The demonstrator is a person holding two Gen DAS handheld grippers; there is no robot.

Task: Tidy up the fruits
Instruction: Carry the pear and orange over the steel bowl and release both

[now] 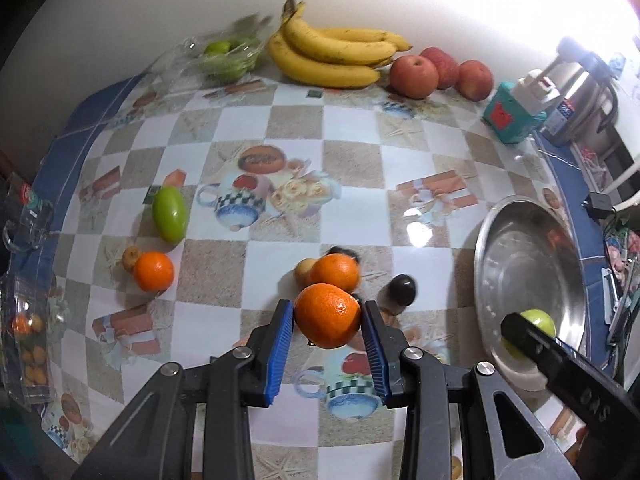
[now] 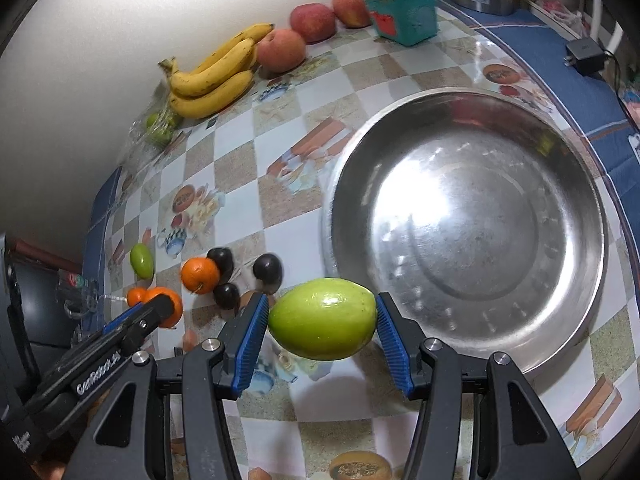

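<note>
Left end of the table: clear plastic boxes hang at the edge, small orange fruit inside. Next in, a loose green fruit lies flat, long axis running toward the wall. Just below it, an orange touching a small tan fruit.

Left gripper: jaws partly closed, blue pads clamped on both sides of a held orange, off the table. Round, so no long axis to call. Directly behind it, another orange on the table with a small tan fruit beside it, and a dark plum to its right.

Back wall, left to right: clear tray of green fruit, banana bunch with stems pointing left and up, three red apples, teal box.

Right gripper: jaws about half open, pads pressed on the two ends of a green guava. Its long axis runs straight across between the pads, roughly level, the more pointed end toward the right pad. It is held above the table, just beside the near-left rim of the steel bowl.
</note>
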